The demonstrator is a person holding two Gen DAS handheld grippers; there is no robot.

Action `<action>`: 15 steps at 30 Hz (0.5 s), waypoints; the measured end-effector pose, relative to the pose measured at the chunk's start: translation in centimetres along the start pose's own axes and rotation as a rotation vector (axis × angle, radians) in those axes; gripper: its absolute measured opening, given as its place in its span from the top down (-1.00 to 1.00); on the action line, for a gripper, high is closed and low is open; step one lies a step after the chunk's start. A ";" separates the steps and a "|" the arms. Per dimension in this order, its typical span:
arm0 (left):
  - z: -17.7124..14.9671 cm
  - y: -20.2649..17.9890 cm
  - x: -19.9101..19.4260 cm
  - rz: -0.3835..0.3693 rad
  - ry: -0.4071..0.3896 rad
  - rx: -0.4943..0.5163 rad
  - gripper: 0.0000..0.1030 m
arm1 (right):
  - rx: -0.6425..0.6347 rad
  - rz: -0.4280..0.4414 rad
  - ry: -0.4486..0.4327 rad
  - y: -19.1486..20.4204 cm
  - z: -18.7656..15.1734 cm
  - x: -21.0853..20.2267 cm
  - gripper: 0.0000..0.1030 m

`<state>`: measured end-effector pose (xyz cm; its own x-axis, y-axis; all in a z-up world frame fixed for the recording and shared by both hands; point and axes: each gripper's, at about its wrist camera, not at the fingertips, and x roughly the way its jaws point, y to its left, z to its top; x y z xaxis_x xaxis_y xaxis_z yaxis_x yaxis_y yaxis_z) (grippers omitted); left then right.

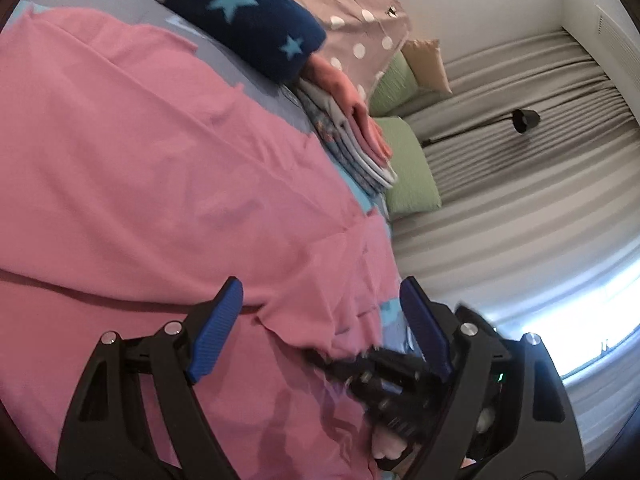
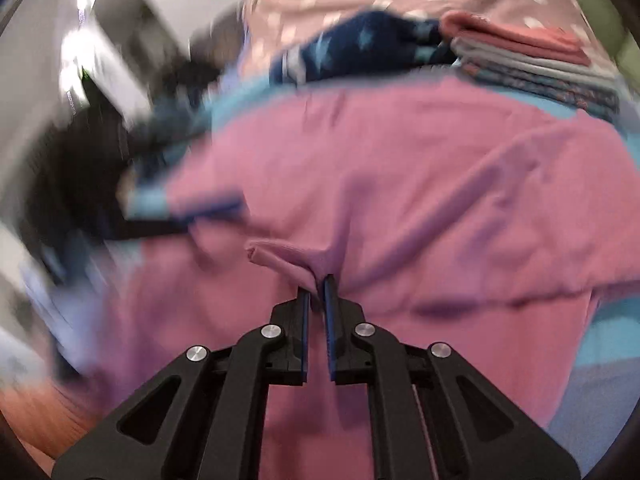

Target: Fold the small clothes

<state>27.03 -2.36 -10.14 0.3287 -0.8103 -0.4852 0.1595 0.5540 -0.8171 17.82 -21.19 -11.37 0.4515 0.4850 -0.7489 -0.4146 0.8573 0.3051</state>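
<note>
From my left camera, the pink garment [image 1: 160,168] lies spread over the bed and fills the frame from 9 o'clock to the centre. My left gripper [image 1: 320,308] hangs over its edge with the jaws wide apart; the blue pads [image 1: 216,328] touch no cloth that I can see, and nothing is between them. At 5 o'clock, just under the right pad, the other gripper shows as a dark, blurred shape at the garment's edge, with fingers of a hand [image 1: 388,446] below it.

At 12 o'clock lies a navy star fleece [image 1: 256,12], and at 1 o'clock a dotted cloth [image 1: 352,8]. Between the centre and 1 o'clock sits a stack of folded clothes [image 1: 352,136], a pink piece on top. Green cushions [image 1: 408,168] lie beside it, grey curtains [image 1: 520,152] fill 3 o'clock, and a black lamp [image 1: 524,120] stands before them.

From my right camera, much is smeared by motion. My right gripper [image 2: 317,284] is nearly shut, its pads pinching a small fold of the pink garment [image 2: 400,184]; the cloth bunches up from the tips toward 11 o'clock. The garment spreads from the centre to 3 o'clock. The stack [image 2: 532,64] sits at 1 o'clock, the fleece [image 2: 360,44] at 12 o'clock.
</note>
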 end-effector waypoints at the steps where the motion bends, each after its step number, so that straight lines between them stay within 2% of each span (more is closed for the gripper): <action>1: -0.1 -0.1 -0.1 0.014 0.006 0.003 -0.59 | -0.068 -0.012 0.004 0.8 -0.3 -0.3 0.75; 2: -0.3 -0.2 -0.2 0.021 0.010 0.007 -0.59 | -0.104 -0.006 0.009 1.3 -0.5 -0.7 0.64; 3: -0.4 -0.3 -0.2 0.025 0.015 0.013 -0.59 | -0.121 0.002 0.014 1.6 -0.7 -0.9 0.34; 4: -0.7 -0.6 0.0 0.031 0.025 0.022 -0.59 | -0.146 0.006 0.016 2.0 -1.0 -1.2 0.26; 7: -2.1 -1.0 1.0 0.057 0.079 0.042 -0.59 | -0.197 -0.032 -0.007 2.6 -1.7 -2.0 0.26; 10: -3.7 -1.0 2.8 0.061 0.153 0.025 -0.56 | -0.104 -0.017 -0.074 0.6 -2.0 -3.4 0.26; 13: -4.2 -1.4 3.5 0.097 0.143 0.037 -0.56 | 0.009 -0.023 -0.125 -2.3 -2.3 -4.9 0.25; 15: -3.6 -1.3 3.9 0.086 0.132 -0.005 -0.43 | 0.067 -0.071 -0.167 -4.3 -2.4 -5.9 0.25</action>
<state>24.76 -6.97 -12.08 0.2162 -0.7779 -0.5901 0.1307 0.6220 -0.7720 15.02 -28.12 -9.70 0.6051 0.4396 -0.6637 -0.3258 0.8974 0.2974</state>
